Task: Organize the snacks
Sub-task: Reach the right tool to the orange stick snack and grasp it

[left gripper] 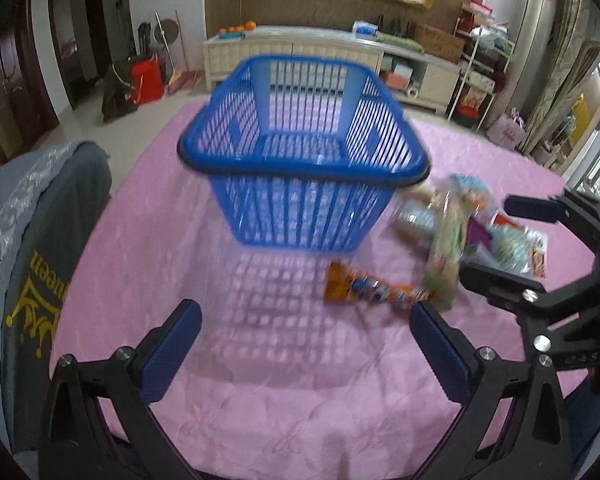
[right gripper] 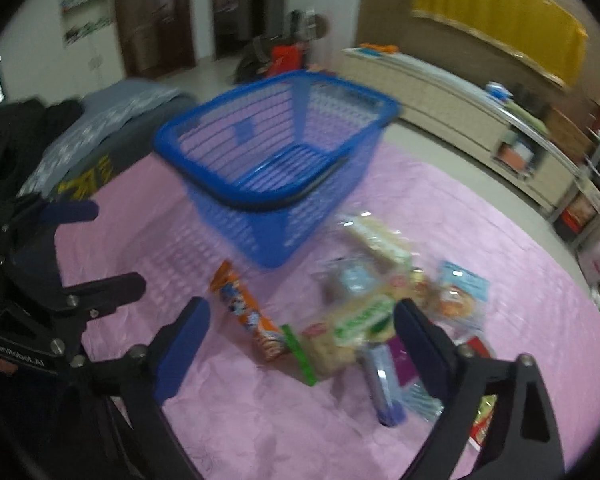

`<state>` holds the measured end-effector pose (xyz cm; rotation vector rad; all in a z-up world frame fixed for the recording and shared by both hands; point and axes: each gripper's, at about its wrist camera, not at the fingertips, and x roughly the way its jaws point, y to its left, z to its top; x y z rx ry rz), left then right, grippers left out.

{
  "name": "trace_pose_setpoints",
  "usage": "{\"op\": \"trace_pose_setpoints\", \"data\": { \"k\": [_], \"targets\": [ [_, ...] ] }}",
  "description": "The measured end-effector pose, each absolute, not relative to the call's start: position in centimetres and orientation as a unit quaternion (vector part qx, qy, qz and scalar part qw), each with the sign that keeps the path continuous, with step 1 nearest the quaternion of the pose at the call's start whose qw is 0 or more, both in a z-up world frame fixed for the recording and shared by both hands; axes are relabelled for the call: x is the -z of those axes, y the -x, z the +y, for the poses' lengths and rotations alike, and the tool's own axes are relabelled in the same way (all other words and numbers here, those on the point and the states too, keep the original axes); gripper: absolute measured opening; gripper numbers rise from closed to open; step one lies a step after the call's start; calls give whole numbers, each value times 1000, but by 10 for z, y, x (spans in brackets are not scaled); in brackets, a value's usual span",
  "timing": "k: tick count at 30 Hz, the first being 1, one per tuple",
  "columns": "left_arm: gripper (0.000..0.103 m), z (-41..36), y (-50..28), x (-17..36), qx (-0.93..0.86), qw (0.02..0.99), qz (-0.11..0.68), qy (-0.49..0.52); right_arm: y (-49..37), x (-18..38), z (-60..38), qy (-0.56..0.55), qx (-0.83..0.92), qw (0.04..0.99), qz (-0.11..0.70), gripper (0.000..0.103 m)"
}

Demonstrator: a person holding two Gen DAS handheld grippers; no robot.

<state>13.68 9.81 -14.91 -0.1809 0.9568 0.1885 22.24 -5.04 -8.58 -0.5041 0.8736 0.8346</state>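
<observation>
Right wrist view: right gripper (right gripper: 300, 340) spread wide, holding nothing, above the pink cloth (right gripper: 260, 432); the snack pile (right gripper: 364, 312) lies just ahead between and past its fingertips, the orange packet (right gripper: 246, 312) toward its left finger. Left gripper (left gripper: 306, 340) also spread and bare-handed, the orange packet (left gripper: 374, 290) just ahead of its right finger, the pile (left gripper: 452, 236) farther right. Blue basket (left gripper: 304, 160) stands straight ahead of the left gripper, beyond the snacks; no snacks visible inside.
</observation>
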Motion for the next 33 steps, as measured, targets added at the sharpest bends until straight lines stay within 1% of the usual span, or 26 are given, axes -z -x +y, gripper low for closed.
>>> {"op": "trace_pose_setpoints", "data": {
  "k": [1, 5, 7, 11, 12, 13, 15, 19, 20, 21, 22, 24, 28, 33],
  "targets": [
    [102, 100, -137, 154, -92, 877, 463, 88, -222, 91, -45, 242, -396, 786, 409, 86],
    [102, 113, -135, 172, -98, 863, 483, 105, -223, 114, -23, 279, -425, 750, 422, 78],
    [102, 117, -134, 182, -95, 856, 494, 116, -223, 126, -13, 297, -430, 734, 434, 68],
    [102, 123, -135, 191, -97, 851, 498, 132, -224, 143, 2, 322, -441, 712, 442, 64],
    [102, 125, -135, 192, -95, 851, 498, 137, -224, 146, 3, 327, -441, 708, 444, 62],
    [102, 125, -134, 193, -94, 850, 499, 138, -226, 150, 5, 331, -441, 704, 447, 56],
    [102, 126, -135, 194, -96, 850, 499, 134, -230, 156, 7, 334, -428, 708, 452, 51],
    [102, 121, -136, 197, -90, 852, 498, 133, -237, 160, 4, 306, -428, 709, 470, 50],
    [102, 119, -136, 197, -87, 854, 497, 130, -238, 160, 3, 300, -429, 710, 470, 48],
    [102, 116, -136, 196, -85, 855, 496, 125, -235, 163, 2, 294, -432, 710, 472, 35],
    [102, 115, -135, 195, -84, 856, 495, 120, -236, 161, -1, 285, -429, 716, 471, 26],
    [102, 109, -133, 191, -81, 861, 490, 108, -235, 158, -10, 254, -432, 719, 482, 18],
    [102, 97, -130, 181, -71, 869, 481, 94, -238, 138, -35, 199, -420, 738, 489, 17],
    [102, 77, -128, 163, -61, 878, 469, 78, -235, 107, -72, 147, -405, 766, 476, 17]
  ]
}}
